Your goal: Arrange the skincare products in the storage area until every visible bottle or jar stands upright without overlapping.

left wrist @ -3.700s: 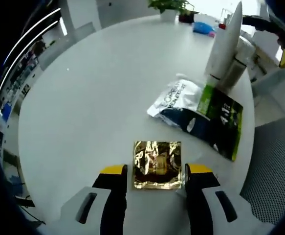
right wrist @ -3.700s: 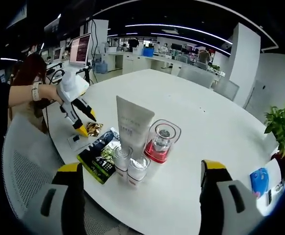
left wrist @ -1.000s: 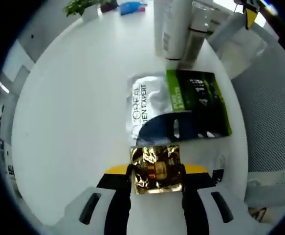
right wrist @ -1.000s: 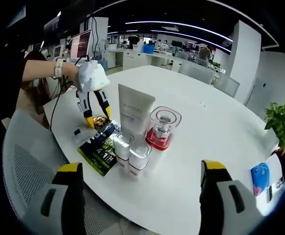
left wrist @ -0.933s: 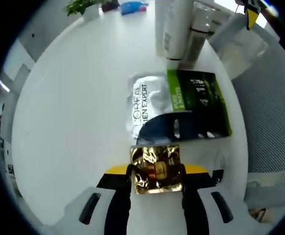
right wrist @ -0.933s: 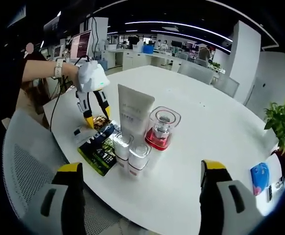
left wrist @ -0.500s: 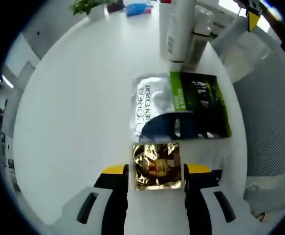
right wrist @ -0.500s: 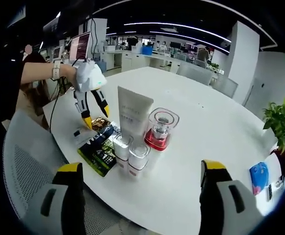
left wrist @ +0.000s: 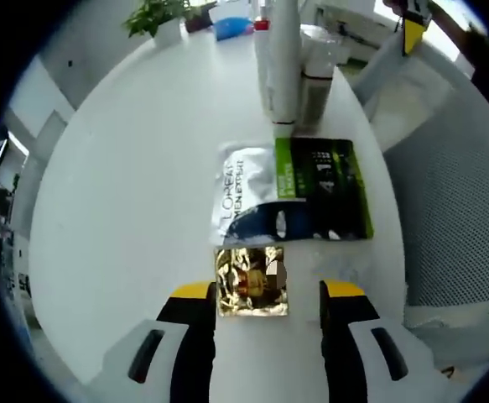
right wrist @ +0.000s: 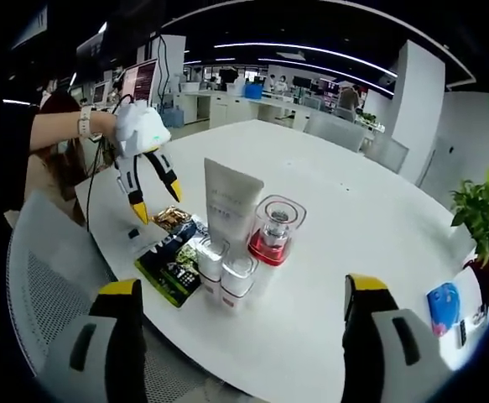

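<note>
Gold foil sachet (left wrist: 252,281) lies flat btwn left gripper (left wrist: 265,295) jaws, spread wide

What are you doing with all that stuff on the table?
A person is tidying skincare things with two grippers. The left gripper hangs open over a gold packet that lies flat beside a sachet. The right gripper is open too, held back from a tube, a jar and two small bottles, all standing upright.
</note>
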A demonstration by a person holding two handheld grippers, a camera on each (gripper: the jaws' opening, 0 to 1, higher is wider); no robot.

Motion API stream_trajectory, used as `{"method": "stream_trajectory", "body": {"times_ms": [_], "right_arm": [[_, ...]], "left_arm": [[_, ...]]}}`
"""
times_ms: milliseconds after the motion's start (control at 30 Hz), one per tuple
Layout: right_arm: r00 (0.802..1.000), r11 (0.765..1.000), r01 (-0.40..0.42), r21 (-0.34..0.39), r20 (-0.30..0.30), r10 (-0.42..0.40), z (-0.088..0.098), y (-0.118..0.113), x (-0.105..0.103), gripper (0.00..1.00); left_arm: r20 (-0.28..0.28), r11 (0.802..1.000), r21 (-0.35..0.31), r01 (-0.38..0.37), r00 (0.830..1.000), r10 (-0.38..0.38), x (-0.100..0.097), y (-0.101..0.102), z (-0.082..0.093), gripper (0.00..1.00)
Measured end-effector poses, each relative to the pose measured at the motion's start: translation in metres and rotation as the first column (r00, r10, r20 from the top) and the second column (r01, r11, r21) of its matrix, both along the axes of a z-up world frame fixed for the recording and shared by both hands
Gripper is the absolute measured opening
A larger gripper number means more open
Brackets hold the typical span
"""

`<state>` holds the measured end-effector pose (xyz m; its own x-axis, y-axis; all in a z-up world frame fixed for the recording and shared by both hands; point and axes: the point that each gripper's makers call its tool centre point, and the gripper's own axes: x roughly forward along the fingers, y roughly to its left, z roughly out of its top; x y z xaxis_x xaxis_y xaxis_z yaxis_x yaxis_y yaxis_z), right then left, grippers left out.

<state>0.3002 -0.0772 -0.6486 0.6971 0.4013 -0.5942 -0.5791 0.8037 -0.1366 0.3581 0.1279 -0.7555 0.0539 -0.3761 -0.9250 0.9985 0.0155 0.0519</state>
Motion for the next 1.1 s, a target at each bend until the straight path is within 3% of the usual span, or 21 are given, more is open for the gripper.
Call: {"method": "stream_trajectory", "body": {"times_ms": [233, 333, 500, 700, 867, 1100], "right_arm": [[1.000, 1.000, -0.006, -0.001, 0.002, 0.006, 0.001, 0.000, -0.001, 1.00], [1.000, 1.000, -0.004, 0.000, 0.005, 0.004, 0.001, 0.000, 0.000, 1.00], [1.000, 1.000, -0.010, 0.003, 0.006, 0.010, 0.002, 0.001, 0.000, 1.00], [1.000, 1.000, -0.017, 0.000, 0.003, 0.017, 0.001, 0.002, -0.001, 1.00], [1.000, 1.000, -0.017, -0.002, -0.001, 0.017, 0.000, 0.002, -0.001, 1.00], [1.000, 1.000, -0.013, -0.003, -0.004, 0.013, -0.002, 0.000, -0.002, 1.00]], "left_arm": [[0.005, 0.999, -0.019, 0.047, 0.999, -0.046, -0.021, -0.005, 0.006, 0.47], [-0.016, 0.998, -0.025, 0.065, 0.998, -0.065, -0.033, -0.007, 0.007, 0.47], [-0.085, 0.995, -0.061, 0.078, 0.993, -0.083, -0.055, -0.011, 0.005, 0.54], [-0.109, 0.996, -0.058, 0.071, 0.991, -0.077, -0.063, -0.006, -0.003, 0.55], [-0.069, 0.997, -0.032, 0.077, 0.995, -0.079, -0.060, 0.004, -0.011, 0.46], [-0.074, 0.998, -0.019, 0.054, 0.996, -0.055, -0.061, 0.012, -0.020, 0.45]]}}
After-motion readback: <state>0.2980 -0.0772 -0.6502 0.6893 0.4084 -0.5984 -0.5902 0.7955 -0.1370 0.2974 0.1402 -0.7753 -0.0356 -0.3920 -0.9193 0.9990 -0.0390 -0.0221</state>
